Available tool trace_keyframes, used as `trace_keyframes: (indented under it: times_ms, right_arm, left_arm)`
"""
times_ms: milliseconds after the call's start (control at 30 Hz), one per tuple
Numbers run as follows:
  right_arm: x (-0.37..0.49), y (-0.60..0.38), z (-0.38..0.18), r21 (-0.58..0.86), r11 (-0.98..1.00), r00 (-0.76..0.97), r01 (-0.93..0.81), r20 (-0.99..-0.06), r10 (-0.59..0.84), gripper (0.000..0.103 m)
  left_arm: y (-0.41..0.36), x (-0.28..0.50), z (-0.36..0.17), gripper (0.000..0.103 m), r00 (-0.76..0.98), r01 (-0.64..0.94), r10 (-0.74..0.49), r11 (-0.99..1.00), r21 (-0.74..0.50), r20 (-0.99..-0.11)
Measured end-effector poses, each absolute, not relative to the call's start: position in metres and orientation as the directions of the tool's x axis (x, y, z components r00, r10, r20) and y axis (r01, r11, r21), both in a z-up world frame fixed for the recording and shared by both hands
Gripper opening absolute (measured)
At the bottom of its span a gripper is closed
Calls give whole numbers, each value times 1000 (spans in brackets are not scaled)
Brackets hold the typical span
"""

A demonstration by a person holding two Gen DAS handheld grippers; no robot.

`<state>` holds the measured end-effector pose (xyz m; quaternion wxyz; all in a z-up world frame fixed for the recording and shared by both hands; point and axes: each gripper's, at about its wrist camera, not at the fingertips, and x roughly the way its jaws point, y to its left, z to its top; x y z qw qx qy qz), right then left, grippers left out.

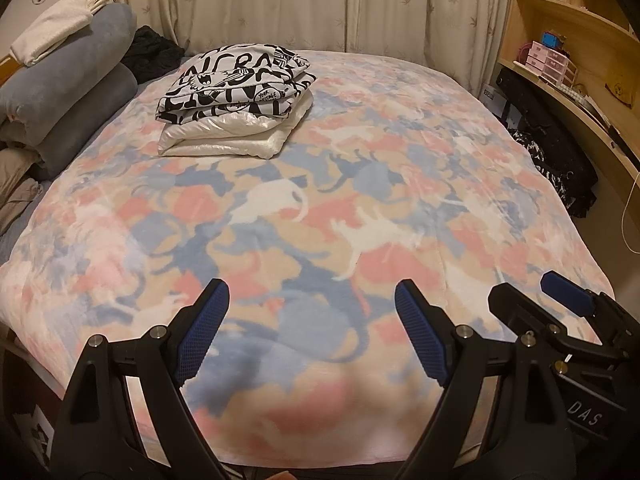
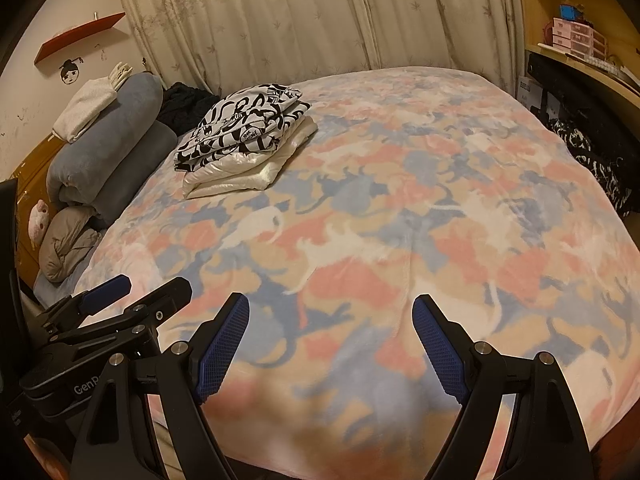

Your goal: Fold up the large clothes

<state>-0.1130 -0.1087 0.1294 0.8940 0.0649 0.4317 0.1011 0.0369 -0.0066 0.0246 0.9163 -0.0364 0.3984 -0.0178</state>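
Side by side, the left gripper (image 1: 312, 332) and right gripper (image 2: 330, 344) hung over the near edge of the bed, both released, jaws wide apart with nothing between them. Beneath them spread a pastel cat-print blanket (image 1: 400, 184), smooth and bare nearby. Well beyond, toward the far left, sat the folded clothes: a black-and-white printed garment (image 1: 236, 80) stacked upon a white glossy garment (image 1: 224, 136). Rolled grey bedding (image 1: 68, 92) lay further left.
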Motion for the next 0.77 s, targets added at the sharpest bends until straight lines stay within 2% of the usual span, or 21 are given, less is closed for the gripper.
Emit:
trace_keyframes:
  times_ms: [767]
  right_arm:
    - [-115,-110,128,209,970,602,-125,-761,242,85]
  left_arm:
    - [-7,34,22,83,674,-5,-55,997,-79,-736]
